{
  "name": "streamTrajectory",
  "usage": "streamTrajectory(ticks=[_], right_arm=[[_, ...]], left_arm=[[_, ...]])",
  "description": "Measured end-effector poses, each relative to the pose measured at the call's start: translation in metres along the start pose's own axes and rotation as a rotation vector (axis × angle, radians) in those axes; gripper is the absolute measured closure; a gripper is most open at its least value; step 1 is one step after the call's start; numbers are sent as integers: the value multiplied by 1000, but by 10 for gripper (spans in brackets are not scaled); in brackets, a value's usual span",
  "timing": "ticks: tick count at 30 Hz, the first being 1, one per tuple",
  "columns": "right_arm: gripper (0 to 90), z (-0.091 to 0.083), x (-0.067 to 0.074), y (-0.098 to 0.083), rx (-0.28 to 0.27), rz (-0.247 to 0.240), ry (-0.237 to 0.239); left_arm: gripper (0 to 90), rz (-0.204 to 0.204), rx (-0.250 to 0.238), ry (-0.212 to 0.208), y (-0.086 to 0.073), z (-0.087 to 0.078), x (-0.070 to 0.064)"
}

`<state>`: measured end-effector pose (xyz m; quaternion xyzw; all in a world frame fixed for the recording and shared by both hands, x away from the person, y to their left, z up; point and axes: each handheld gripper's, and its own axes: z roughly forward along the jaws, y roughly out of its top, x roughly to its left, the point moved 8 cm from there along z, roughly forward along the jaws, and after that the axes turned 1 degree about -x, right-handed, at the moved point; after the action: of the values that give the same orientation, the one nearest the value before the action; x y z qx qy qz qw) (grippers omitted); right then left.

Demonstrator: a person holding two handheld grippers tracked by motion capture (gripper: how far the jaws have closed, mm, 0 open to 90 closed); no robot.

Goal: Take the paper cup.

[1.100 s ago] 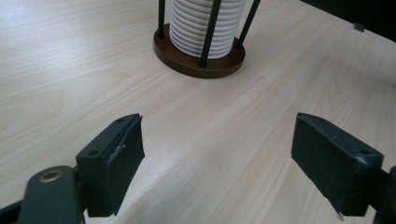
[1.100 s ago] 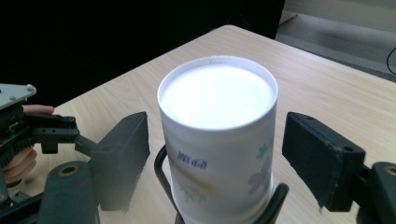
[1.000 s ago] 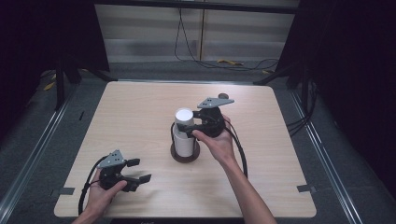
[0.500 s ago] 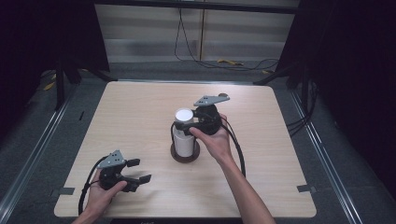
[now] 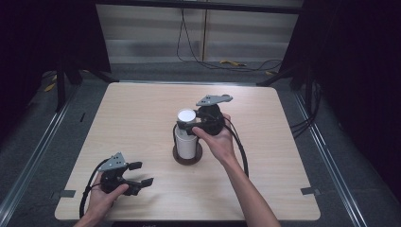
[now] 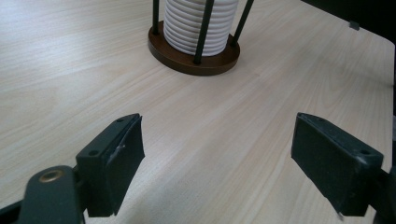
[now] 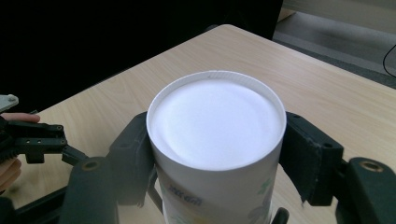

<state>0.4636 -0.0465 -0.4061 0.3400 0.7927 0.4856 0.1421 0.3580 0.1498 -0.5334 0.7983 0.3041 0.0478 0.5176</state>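
Your right gripper (image 5: 187,126) has its jaws closed around the top paper cup (image 5: 186,116) of the stack in the holder (image 5: 187,154) at the middle of the table (image 5: 142,113), while your left gripper (image 5: 141,174) rests near the front left edge with its jaws wide apart, holding nothing.

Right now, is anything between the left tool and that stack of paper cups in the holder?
Nothing visible: bare wooden table lies between the open left tool and the cup holder. The right tool already flanks the top cup.
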Motion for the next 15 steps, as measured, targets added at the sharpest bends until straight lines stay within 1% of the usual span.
streamTrajectory(ticks=[4, 5, 8, 12, 15], right_arm=[[328, -5, -2, 4, -32, 21, -1], [329, -6, -2, 4, -32, 22, 2], [329, -6, -2, 3, -29, 19, 0], [329, -6, 2, 4, -31, 4, -6], [330, -7, 2, 5, -34, 5, -4]], left_arm=[[170, 0, 1, 7, -1, 1, 3], [170, -2, 0, 8, -1, 0, 3], [170, -4, -1, 9, 0, 0, 3], [170, 0, 0, 8, -1, 1, 3], [170, 3, 1, 7, -1, 1, 3]])
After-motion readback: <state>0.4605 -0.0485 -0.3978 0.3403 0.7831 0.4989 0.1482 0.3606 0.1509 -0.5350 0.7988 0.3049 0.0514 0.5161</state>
